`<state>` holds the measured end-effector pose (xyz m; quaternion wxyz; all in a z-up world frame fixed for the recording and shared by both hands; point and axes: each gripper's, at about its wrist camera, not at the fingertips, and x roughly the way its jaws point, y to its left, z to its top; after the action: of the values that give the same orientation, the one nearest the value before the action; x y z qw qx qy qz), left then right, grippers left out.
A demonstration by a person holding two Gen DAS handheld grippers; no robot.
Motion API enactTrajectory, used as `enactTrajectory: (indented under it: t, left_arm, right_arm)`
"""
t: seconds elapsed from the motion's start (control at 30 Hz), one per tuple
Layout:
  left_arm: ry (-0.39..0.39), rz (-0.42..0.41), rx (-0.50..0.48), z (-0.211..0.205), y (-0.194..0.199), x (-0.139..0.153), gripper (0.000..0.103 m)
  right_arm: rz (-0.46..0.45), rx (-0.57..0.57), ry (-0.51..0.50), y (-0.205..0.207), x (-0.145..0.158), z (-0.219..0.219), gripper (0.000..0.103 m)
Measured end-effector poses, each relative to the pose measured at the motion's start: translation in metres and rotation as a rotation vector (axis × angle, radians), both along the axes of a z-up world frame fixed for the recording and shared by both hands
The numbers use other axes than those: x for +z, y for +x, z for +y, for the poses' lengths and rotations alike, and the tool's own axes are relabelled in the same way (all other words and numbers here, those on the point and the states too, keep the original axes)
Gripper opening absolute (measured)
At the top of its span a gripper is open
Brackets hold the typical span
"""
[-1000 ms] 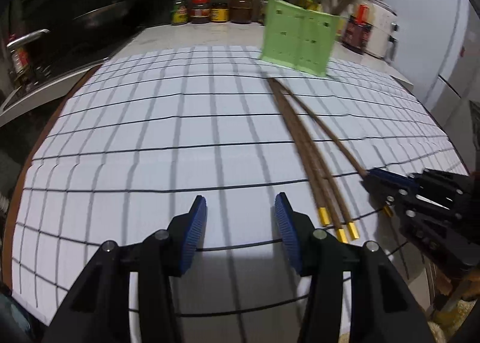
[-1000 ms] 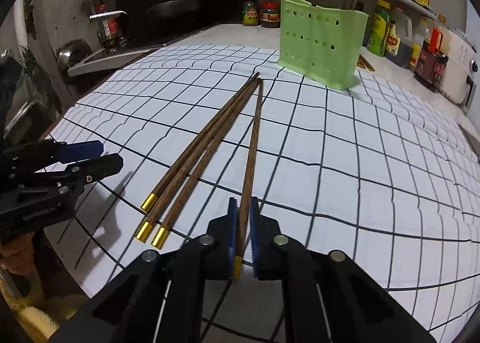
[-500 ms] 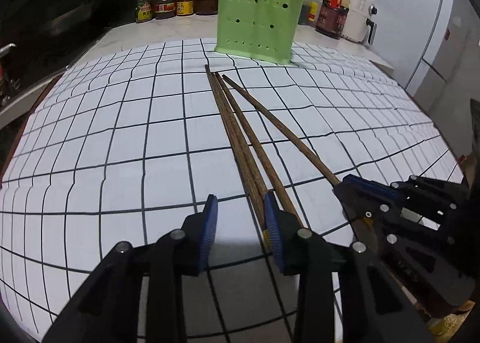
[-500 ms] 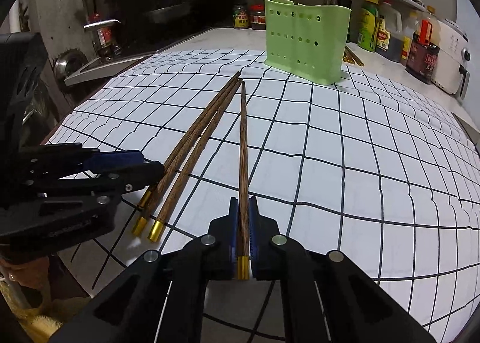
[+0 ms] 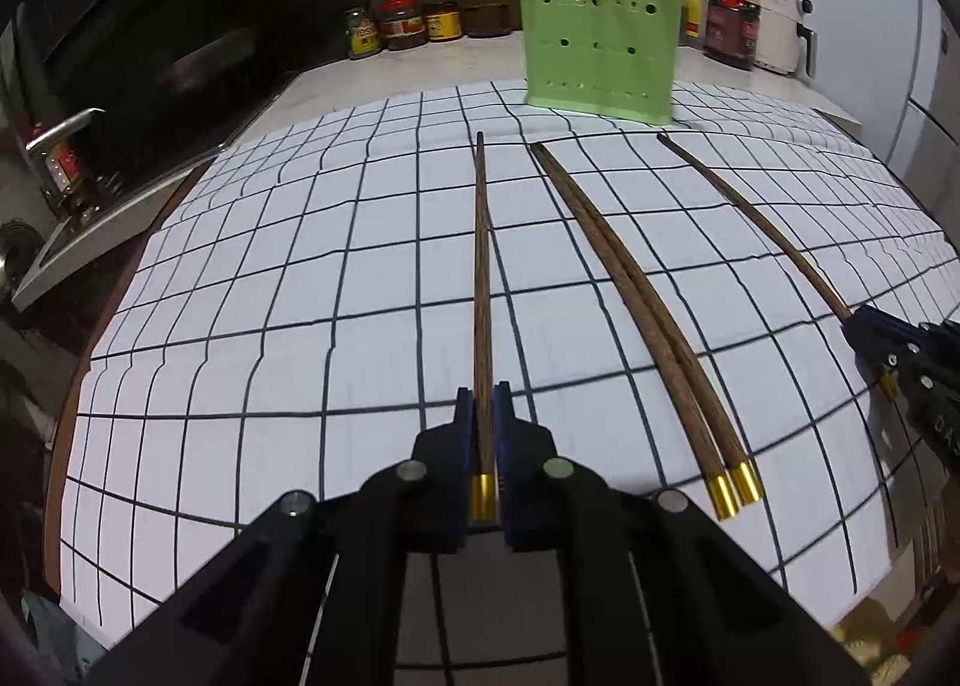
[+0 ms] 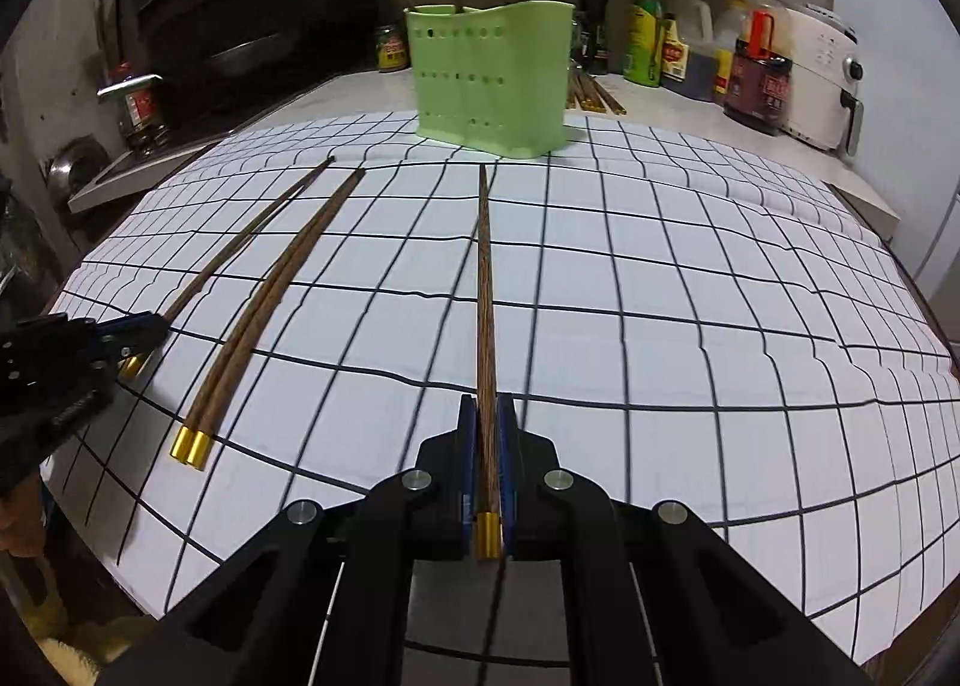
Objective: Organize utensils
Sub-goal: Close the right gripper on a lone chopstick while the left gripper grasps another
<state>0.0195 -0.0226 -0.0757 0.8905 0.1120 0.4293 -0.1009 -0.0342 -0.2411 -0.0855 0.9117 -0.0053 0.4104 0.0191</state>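
Near the front edge of the bench (image 5: pixel 384 86), on its white grid-lined cloth (image 5: pixel 300 296), the left gripper (image 5: pixel 483 440) is clenched on one wooden chopstick (image 5: pixel 482 290). Its blue fingers (image 5: pixel 462 434) press both sides of the shaft just ahead of the gold cap, and the tip points toward the far edge. To its right, the right gripper (image 6: pixel 487 446) grasps a second chopstick (image 6: pixel 485 290) in the same manner, fingers (image 6: pixel 467 446) closed against the shaft just ahead of its gold cap. Whether either held chopstick touches the cloth cannot be told. Between the two held sticks lies a loose pair of chopsticks (image 5: pixel 636 302), side by side and touching, gold ends toward the front edge. At the far edge of the cloth stands a green perforated holder (image 6: pixel 492 80), upright, with further chopsticks inside. Bottles and jars (image 6: pixel 654 44) line the bench behind it.
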Motion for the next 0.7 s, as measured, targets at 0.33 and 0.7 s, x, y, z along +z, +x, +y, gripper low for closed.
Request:
enactTrajectory:
  t: [0.33, 0.7]
  left_arm:
    - [-0.044, -0.025, -0.024, 0.015, -0.011, 0.006, 0.025]
    - [-0.034, -0.035, -0.080, 0.014, -0.030, -0.001, 0.026]
  right_arm:
    - [-0.042, 0.093, 0.011, -0.019, 0.006, -0.001, 0.038]
    - [-0.072, 0.119, 0.011, -0.042, -0.002, 0.001, 0.022]
